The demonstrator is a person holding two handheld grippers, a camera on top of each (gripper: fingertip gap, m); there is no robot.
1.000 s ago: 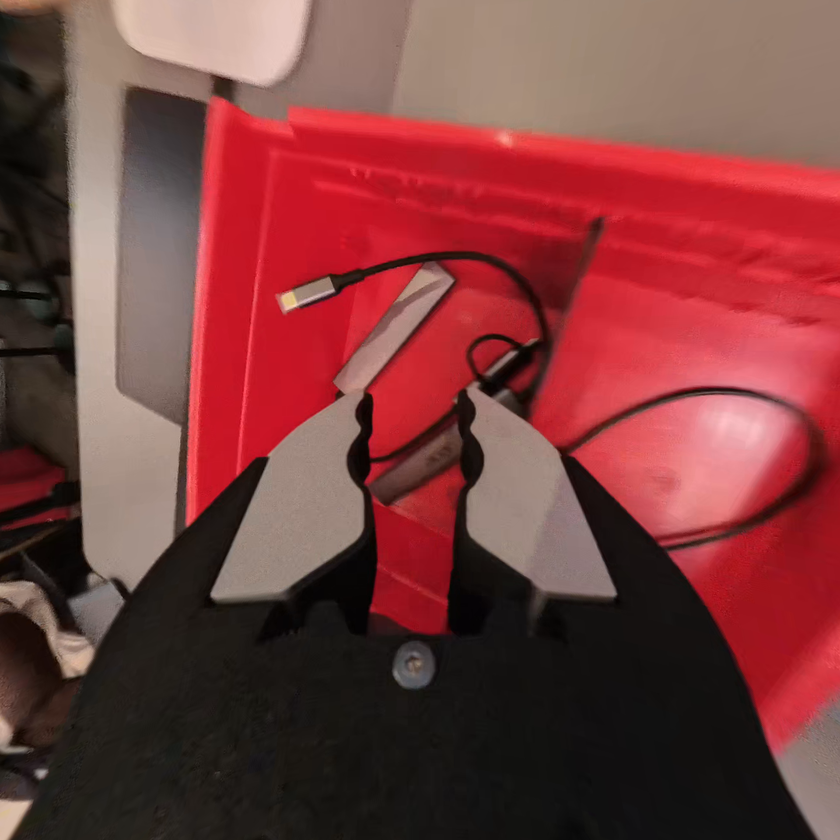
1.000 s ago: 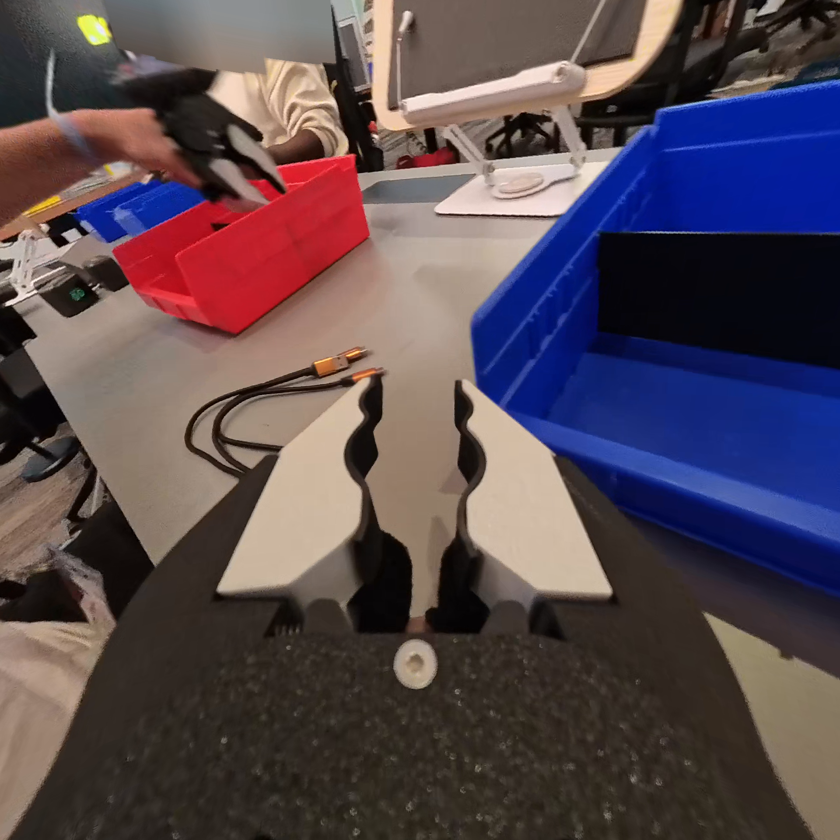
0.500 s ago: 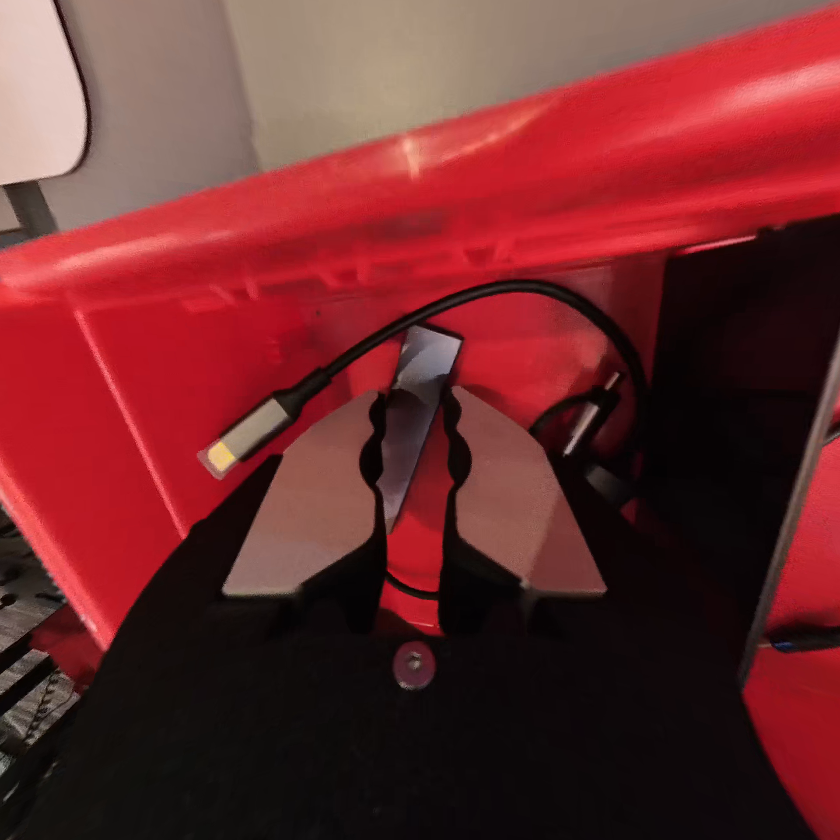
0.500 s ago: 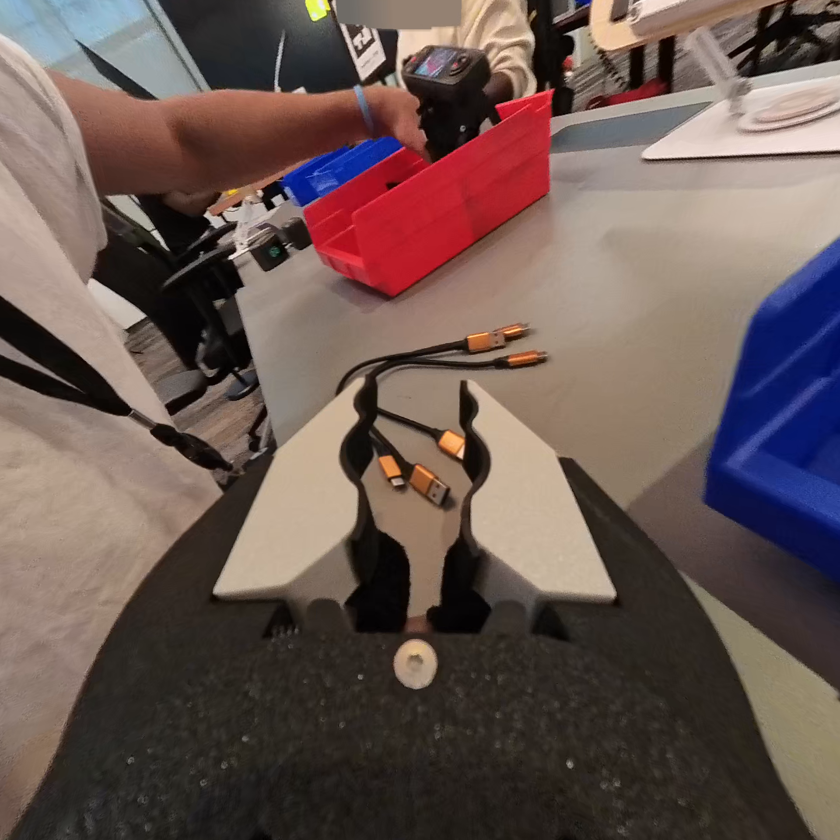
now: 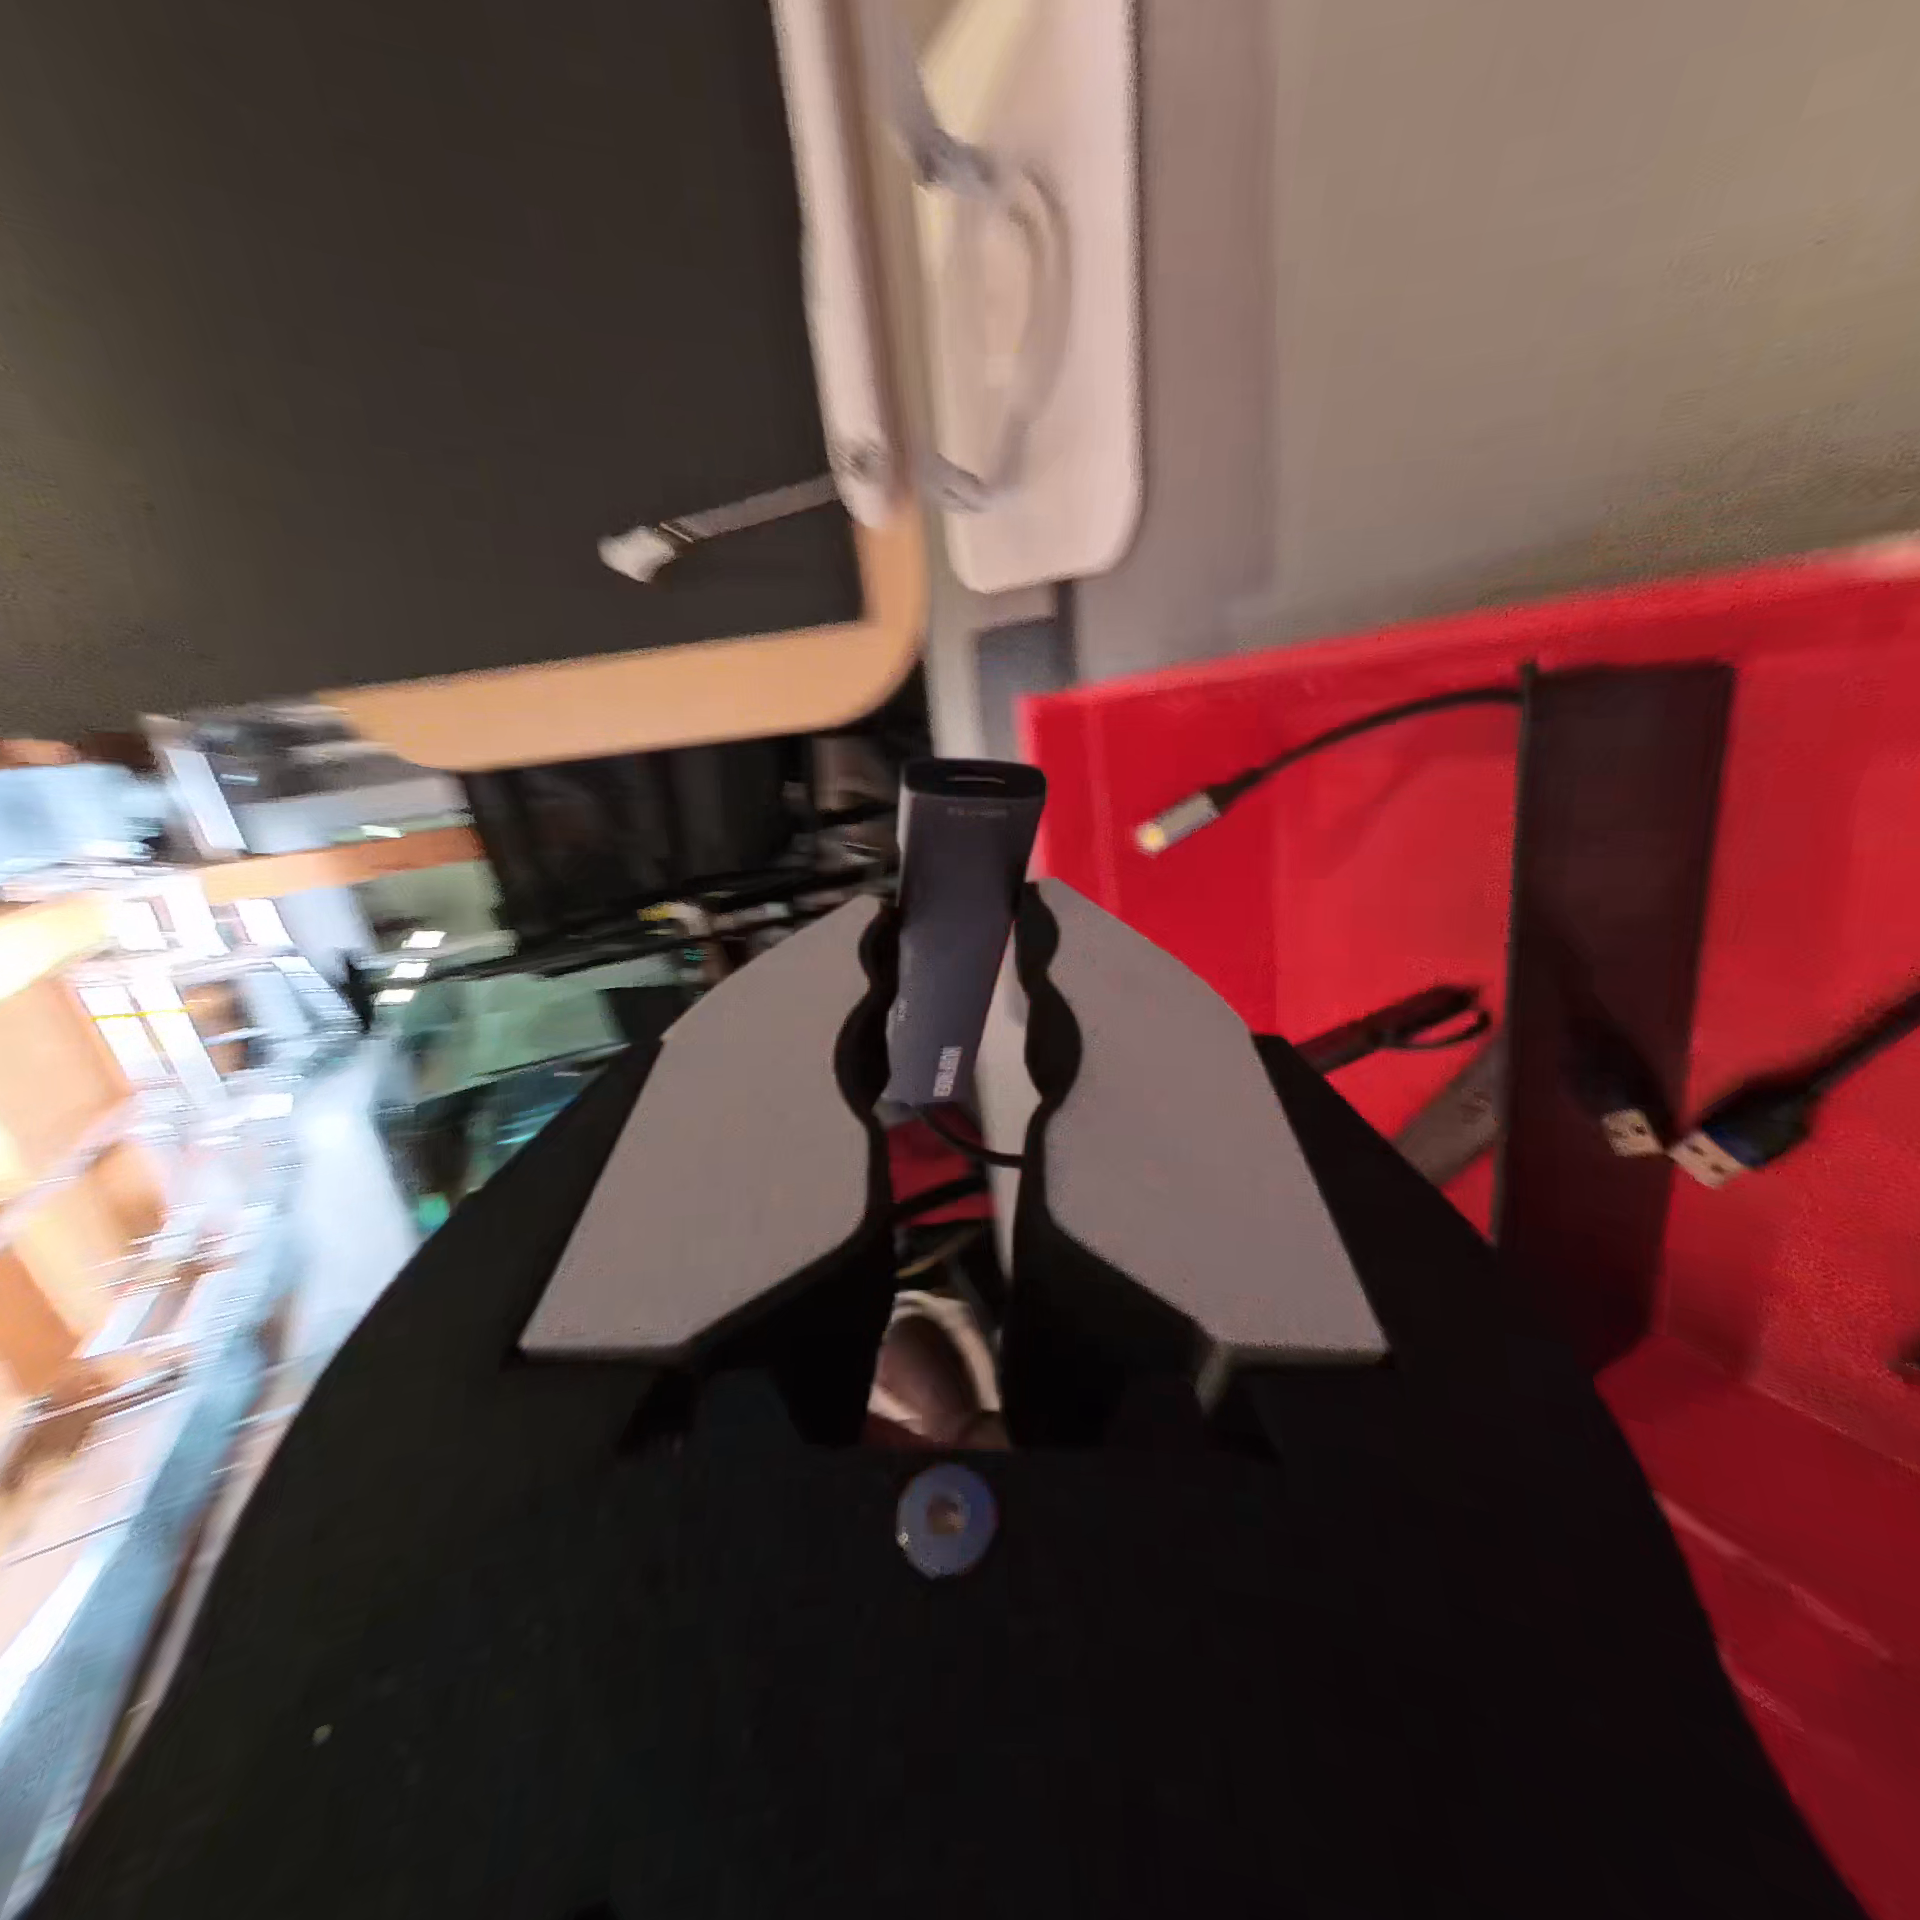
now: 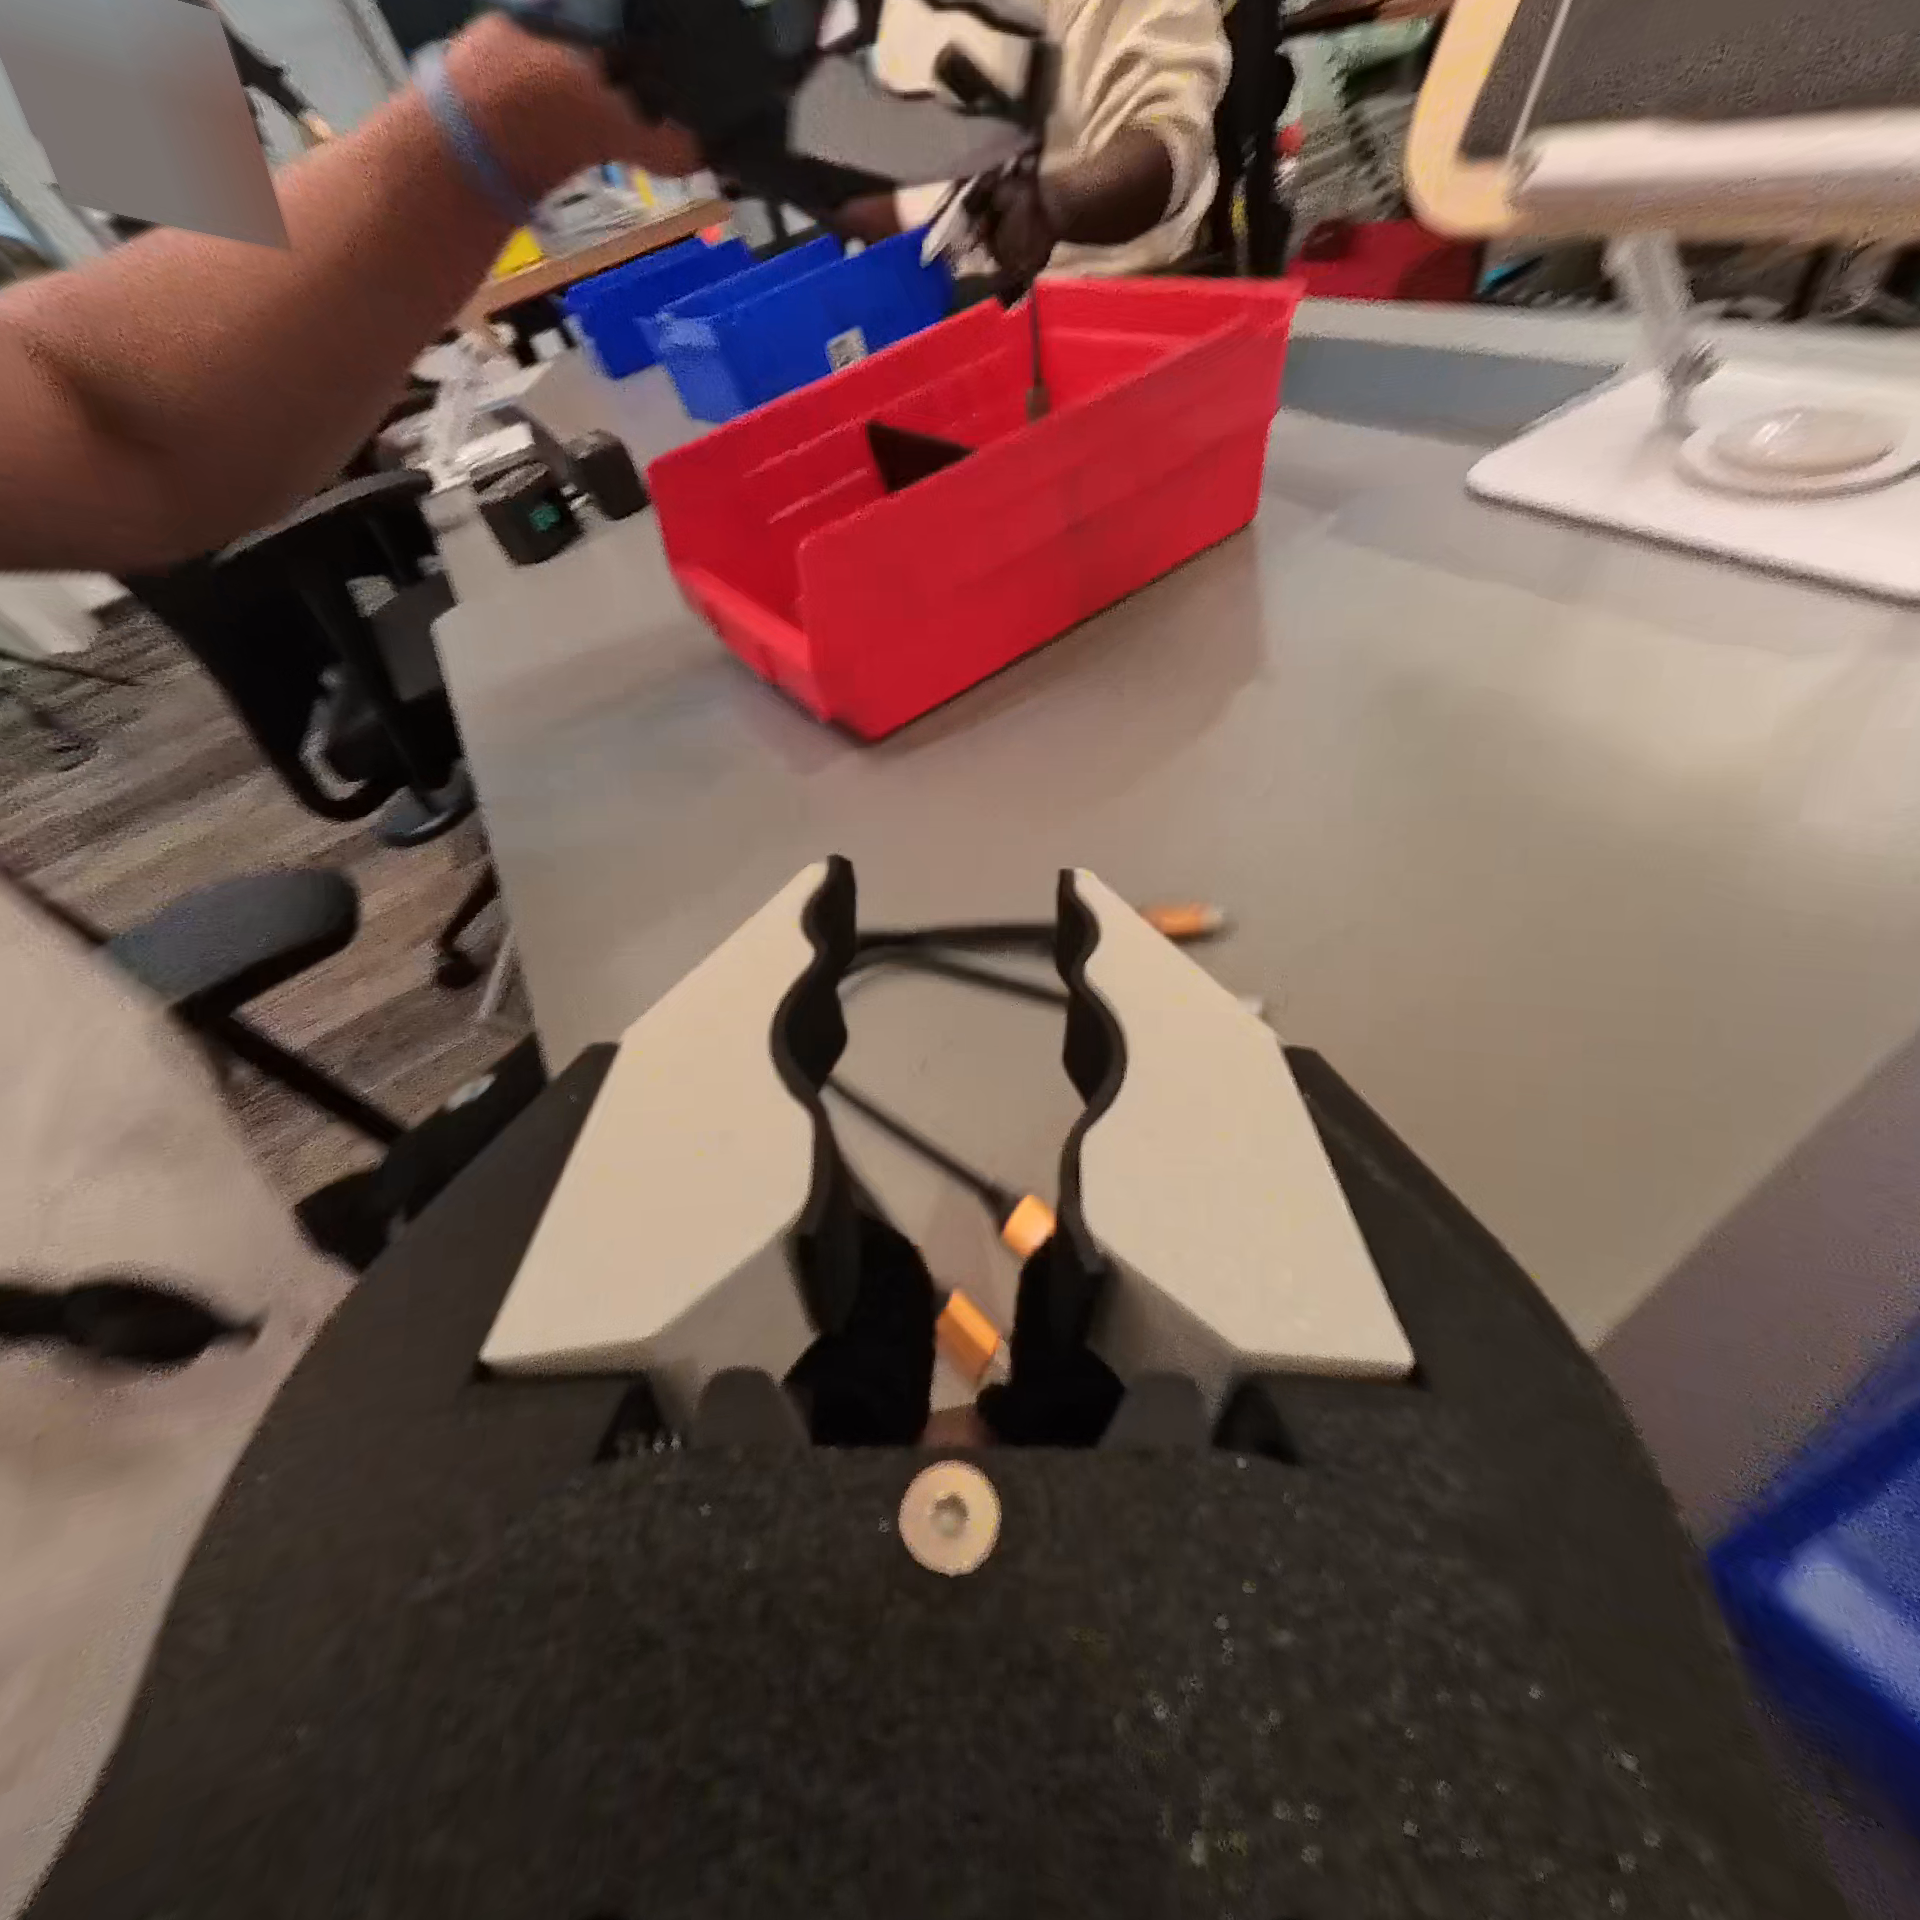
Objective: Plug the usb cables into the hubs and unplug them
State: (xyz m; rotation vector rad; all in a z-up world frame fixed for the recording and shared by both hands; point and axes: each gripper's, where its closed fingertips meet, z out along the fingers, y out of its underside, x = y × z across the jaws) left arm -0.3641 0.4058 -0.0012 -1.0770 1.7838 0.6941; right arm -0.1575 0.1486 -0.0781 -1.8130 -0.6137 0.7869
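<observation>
My left gripper [image 5: 951, 914] is shut on a dark grey USB hub [image 5: 951, 925] and holds it lifted, port end up, beside the red bin [image 5: 1351, 883]. The hub's own cable and silver plug [image 5: 1179, 826] trail over the bin. A second hub [image 5: 1455, 1117] and a blue USB plug [image 5: 1725, 1143] lie in the bin by a black divider [image 5: 1600, 987]. My right gripper [image 6: 951, 904] is open over a black cable with orange plugs [image 6: 1029, 1226] on the grey table [image 6: 1455, 831]. The left gripper [image 6: 977, 208] shows far off above the red bin [image 6: 987, 540], the plug dangling.
A blue bin corner [image 6: 1829, 1558] sits at the right front. A white stand base [image 6: 1714, 468] is at the far right. More blue bins [image 6: 769, 322], another person's arm [image 6: 1101, 197] and office chairs [image 6: 343, 644] lie beyond the table's left edge. Across from one pair of fingers to the other is roughly 35 centimeters. My right tips are about 40 centimeters from the blue USB plug [image 5: 1725, 1143], my left tips only 20 centimeters.
My left gripper closed on the hub in the red bin and lifted it out. My right gripper swung left and lowered over the orange-plug cable, still open.
</observation>
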